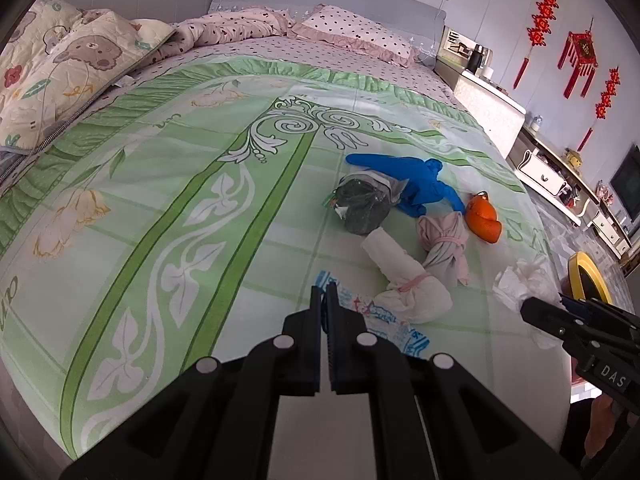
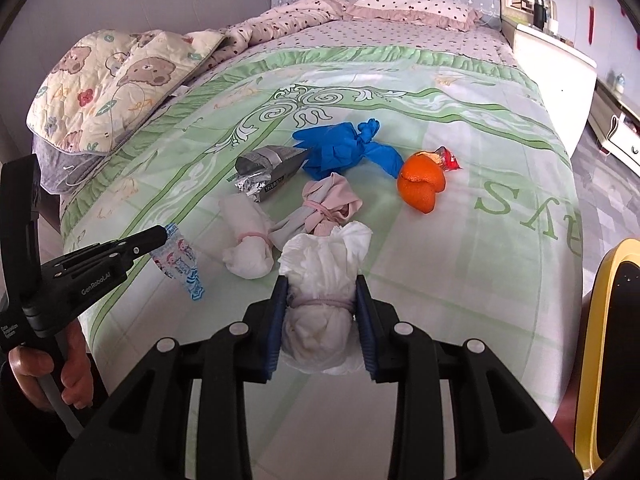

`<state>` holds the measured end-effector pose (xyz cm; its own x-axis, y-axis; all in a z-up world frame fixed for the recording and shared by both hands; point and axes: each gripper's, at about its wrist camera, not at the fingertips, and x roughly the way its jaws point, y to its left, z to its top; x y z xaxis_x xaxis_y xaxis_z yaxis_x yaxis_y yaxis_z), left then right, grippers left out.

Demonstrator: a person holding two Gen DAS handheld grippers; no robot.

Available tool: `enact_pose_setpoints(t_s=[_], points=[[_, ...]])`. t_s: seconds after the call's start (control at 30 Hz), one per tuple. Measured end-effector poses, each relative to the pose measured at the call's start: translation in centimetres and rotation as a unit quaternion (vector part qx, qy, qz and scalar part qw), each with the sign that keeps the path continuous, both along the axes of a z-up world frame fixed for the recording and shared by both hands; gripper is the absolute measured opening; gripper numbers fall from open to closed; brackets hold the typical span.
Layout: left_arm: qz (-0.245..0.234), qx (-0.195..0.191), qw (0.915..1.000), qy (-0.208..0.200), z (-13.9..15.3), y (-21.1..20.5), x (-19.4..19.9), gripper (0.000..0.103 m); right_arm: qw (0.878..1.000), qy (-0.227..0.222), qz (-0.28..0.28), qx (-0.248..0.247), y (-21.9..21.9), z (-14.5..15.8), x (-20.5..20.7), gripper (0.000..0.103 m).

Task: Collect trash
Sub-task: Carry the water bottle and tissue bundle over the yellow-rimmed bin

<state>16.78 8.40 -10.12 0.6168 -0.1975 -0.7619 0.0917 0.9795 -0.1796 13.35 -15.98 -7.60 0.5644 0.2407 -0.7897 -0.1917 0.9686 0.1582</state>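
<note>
We cannot see the underside of the white tied bundle; the blue fingers cover its sides. Right of that bundle, the yellow-rimmed bin is cut by the frame edge. The wrapper's print is unreadable.

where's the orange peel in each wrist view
Left wrist: orange peel right of centre, on the bedspread just right of the blue glove.
Right wrist: orange peel upper right of centre, again right of the blue glove.
Shared landmark: the blue glove.
</note>
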Motion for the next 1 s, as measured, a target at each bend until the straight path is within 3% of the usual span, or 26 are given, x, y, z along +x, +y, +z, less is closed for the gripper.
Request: enact_pose_setpoints(t_s=[0.47,1.0], points=[[-0.030,-0.009,0.9986,-0.043,5.7,-2.9,-2.0,0.002,0.999,-0.032,-0.018,-0.001,-5.0,4.6,-3.7,0.031],[-0.126,-0.015,0.9890,-0.075,10.3,-16.3,-2.1,0.002,0.989,-0.069,-0.132,-0.013,-19.4,9.5,-7.4,0.031]])
